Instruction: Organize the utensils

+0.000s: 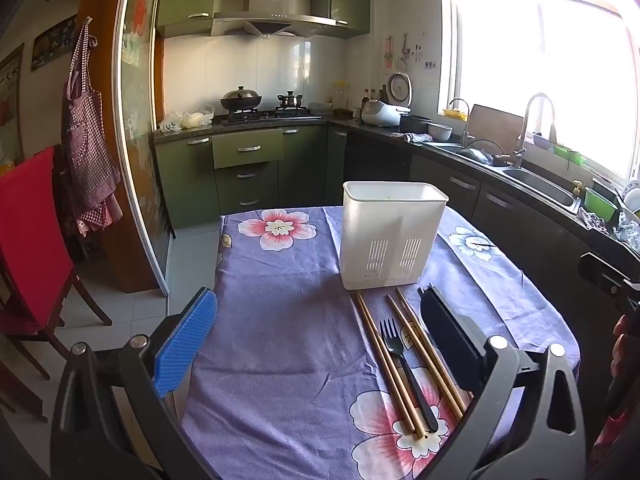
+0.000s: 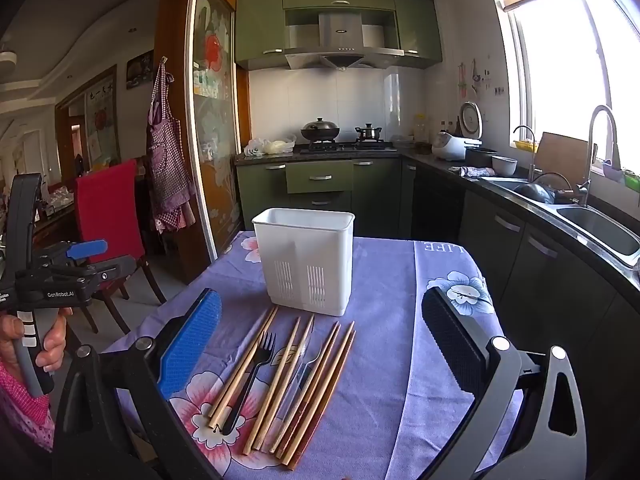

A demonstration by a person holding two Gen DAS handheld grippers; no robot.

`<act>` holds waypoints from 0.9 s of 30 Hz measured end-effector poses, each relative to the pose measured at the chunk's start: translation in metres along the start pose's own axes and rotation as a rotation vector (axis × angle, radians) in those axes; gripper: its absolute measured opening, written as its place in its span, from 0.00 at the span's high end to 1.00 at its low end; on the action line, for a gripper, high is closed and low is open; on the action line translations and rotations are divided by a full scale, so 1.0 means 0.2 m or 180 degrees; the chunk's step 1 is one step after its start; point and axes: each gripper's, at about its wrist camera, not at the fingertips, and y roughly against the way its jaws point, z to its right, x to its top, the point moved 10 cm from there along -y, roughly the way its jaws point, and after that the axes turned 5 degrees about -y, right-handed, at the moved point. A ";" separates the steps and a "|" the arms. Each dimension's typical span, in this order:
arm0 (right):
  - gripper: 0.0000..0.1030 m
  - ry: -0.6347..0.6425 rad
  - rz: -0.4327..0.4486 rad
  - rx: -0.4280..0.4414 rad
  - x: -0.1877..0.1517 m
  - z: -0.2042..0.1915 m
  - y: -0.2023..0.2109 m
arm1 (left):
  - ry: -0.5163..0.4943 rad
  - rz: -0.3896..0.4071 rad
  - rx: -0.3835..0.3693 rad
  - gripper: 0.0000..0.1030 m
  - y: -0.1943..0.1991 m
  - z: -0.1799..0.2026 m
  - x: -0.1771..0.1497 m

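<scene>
- Kitchen setting; tabletop [image 2: 400,360] under a purple floral cloth carries a white holder [image 2: 306,260], upright, with nothing seen in it.
- Chopsticks [image 2: 304,384] and a black fork [image 2: 252,376] lie flat just before the holder.
- Left tongs [image 1: 316,344] and right tongs [image 2: 320,340] both spread wide, gripping nothing.
- Advice: pinch one pair mid-shaft, lift, tip upright, lower into the holder.

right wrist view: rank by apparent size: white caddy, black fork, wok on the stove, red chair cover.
1. white caddy, largest in frame.
2. red chair cover; it stands farther back, so true size is unsure.
3. black fork, long but thin, and near the camera.
4. wok, smallest, though far off on the stove.
</scene>
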 end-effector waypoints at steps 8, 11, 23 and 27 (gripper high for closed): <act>0.04 0.0009 -0.0023 -0.0003 0.00 0.00 0.00 | 0.0002 0.0006 -0.0003 0.06 0.01 0.00 0.00; 0.04 0.0007 -0.0019 -0.0002 0.00 0.00 0.00 | 0.0002 -0.0004 -0.0002 0.06 0.00 0.00 0.00; 0.04 0.0010 -0.0026 0.0000 0.00 0.00 0.00 | 0.0006 -0.0010 -0.0015 0.06 0.01 0.02 -0.01; 0.04 0.0008 -0.0029 -0.0001 0.00 0.00 0.00 | 0.0006 -0.0012 -0.0016 0.06 0.01 0.02 -0.01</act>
